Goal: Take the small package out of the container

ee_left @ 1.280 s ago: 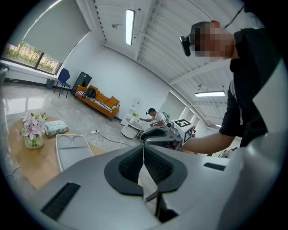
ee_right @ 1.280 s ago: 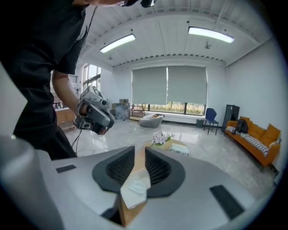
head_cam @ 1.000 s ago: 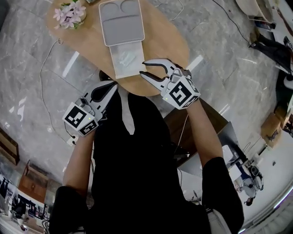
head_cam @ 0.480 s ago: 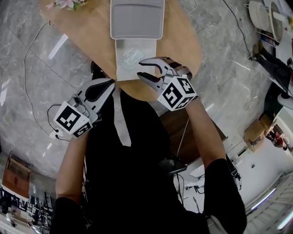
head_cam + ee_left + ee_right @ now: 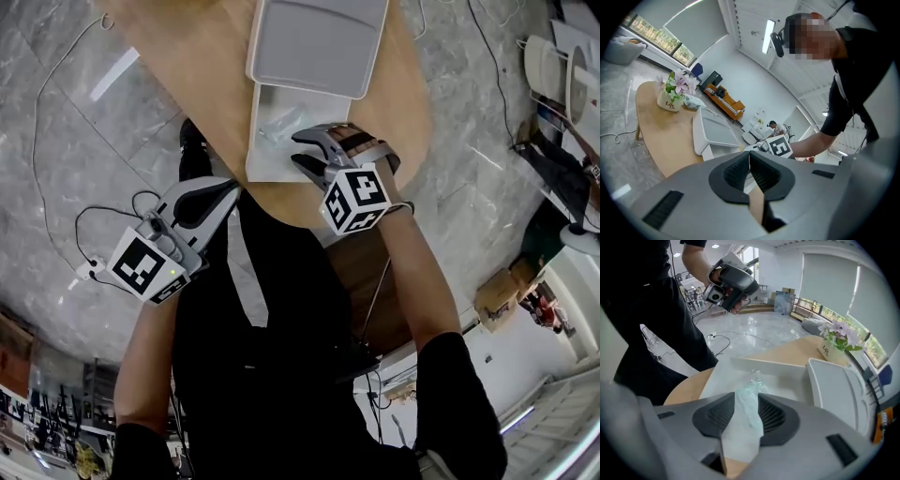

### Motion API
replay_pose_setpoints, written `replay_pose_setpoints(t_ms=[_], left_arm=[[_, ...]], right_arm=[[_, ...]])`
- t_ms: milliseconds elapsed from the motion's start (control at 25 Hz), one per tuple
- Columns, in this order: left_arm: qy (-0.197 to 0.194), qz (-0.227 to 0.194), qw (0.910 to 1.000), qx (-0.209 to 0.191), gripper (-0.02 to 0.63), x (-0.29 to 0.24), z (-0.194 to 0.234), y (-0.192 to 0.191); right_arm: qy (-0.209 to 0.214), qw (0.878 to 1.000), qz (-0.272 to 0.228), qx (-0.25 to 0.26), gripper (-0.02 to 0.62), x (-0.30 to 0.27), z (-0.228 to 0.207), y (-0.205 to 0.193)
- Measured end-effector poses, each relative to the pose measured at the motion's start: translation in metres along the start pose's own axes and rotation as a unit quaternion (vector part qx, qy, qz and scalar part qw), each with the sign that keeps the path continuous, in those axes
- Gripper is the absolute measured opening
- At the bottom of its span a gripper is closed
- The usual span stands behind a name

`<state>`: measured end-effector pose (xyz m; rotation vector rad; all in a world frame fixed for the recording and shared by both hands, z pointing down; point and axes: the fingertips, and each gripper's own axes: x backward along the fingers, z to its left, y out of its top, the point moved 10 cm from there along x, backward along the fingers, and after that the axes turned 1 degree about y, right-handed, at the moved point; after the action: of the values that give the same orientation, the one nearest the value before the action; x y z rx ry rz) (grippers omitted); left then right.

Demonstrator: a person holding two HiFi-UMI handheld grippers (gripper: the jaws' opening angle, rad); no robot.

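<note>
Hovering above open white plastic container (image 5: pixel 254 141) on oval wooden bench (image 5: pixel 187 66), right gripper (image 5: pixel 296 148) is held with jaws spread, just widened. Small clear crinkled package (image 5: pixel 279 127) lies inside, ungripped. Left gripper (image 5: pixel 231 186) jaws closed, empty. Grasp and lift-out left.

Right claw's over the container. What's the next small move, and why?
Probably lower the right claw straight down until its jaws flank the package. The jaws have just been opening and stand wide. The package lies in the container, lined up between them but not gripped yet, and the claw looks to be above it, so closing now would likely miss.
</note>
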<state>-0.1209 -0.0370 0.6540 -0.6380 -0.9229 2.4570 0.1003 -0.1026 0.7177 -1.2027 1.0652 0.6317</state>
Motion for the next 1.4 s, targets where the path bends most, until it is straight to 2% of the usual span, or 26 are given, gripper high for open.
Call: replay_pose_setpoints(t_ms=[280, 920, 1160, 1280, 1400], left_arm=[[0.001, -0.008, 0.9999, 0.011, 0.018, 0.004, 0.015, -0.02], [0.013, -0.026, 0.9995, 0.015, 0.018, 0.011, 0.037, -0.021], [0.01, -0.029, 0.9995, 0.013, 0.018, 0.008, 0.026, -0.018], [0.005, -0.027, 0.9996, 0.01, 0.018, 0.008, 0.021, -0.015], [0.0, -0.026, 0.9997, 0.002, 0.018, 0.01, 0.018, -0.008]], right_arm=[[0.005, 0.997, 0.051, 0.059, 0.147, -0.027, -0.001, 0.0], [0.029, 0.995, 0.071, 0.06, 0.147, -0.053, -0.009, 0.002], [0.013, 0.997, 0.052, 0.048, 0.08, -0.039, -0.007, 0.005], [-0.008, 0.998, 0.041, 0.04, 0.028, -0.029, -0.01, 0.012], [-0.03, 0.999, 0.029, 0.029, 0.017, -0.018, -0.013, 0.02]])
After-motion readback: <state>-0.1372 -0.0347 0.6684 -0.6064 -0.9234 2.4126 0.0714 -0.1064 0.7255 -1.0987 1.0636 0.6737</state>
